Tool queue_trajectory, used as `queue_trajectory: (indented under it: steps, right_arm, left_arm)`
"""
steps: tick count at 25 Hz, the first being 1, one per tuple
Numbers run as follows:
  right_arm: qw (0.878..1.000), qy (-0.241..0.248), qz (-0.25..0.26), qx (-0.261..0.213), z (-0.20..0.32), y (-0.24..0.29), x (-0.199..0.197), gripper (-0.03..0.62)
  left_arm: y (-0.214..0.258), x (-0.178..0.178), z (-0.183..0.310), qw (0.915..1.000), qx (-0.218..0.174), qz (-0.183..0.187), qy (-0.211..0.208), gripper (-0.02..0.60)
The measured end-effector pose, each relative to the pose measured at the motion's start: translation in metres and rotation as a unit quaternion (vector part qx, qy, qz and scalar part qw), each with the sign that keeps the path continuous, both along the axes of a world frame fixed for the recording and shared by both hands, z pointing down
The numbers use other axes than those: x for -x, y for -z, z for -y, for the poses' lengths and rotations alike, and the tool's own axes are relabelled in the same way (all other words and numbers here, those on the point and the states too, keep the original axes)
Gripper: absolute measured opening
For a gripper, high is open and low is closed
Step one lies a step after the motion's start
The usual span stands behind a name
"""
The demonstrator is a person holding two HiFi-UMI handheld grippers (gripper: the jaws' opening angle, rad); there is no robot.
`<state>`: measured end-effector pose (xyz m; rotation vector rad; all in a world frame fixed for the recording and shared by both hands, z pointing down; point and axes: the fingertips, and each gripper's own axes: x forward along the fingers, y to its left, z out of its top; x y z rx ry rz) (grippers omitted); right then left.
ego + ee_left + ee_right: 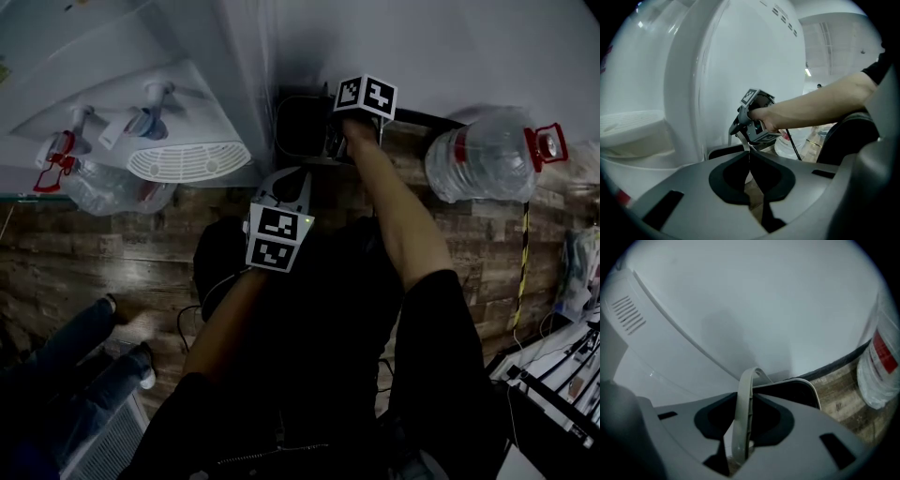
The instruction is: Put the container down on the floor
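Observation:
A dark container (302, 127) with a pale rim (813, 387) sits close to the white wall, beside the water dispenser. Its thin grey bail handle (742, 423) stands upright between the jaws of my right gripper (744, 397), which is shut on it. In the head view the right gripper (336, 141) is over the container, under its marker cube. My left gripper (286, 183) hangs nearer to me, apart from the container; its jaws (750, 154) meet at the tips with nothing between them. The left gripper view shows the right gripper (743, 136) and a hand holding the handle above the container (723, 151).
A white water dispenser (187, 141) with a drip tray stands at the left. Big clear water bottles lie at the right (487, 155) and lower left (112, 187). A person's legs (75, 356) are at lower left. A desk with gear (553, 375) fills the lower right.

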<state>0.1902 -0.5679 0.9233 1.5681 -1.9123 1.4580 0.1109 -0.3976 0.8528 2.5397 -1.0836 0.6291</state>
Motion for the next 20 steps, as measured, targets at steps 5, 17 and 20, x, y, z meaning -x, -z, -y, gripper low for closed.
queue_trajectory:
  steps: [5,17,20]
  right_arm:
    - [0.999,-0.010,0.039,-0.010,0.004,-0.002,0.002,0.110]
    - [0.986,0.006,0.167,0.029,0.002,-0.006,0.033,0.153]
    - [0.985,0.026,0.166,0.031,0.001,-0.006,0.042,0.160]
  left_arm:
    - [-0.006,0.002,0.000,1.0000,0.006,-0.003,0.001,0.015]
    - [-0.015,0.006,-0.003,0.9998,0.014,-0.009,-0.006,0.015]
    - [-0.015,0.007,-0.002,0.9998,0.013,-0.011,-0.006,0.015]
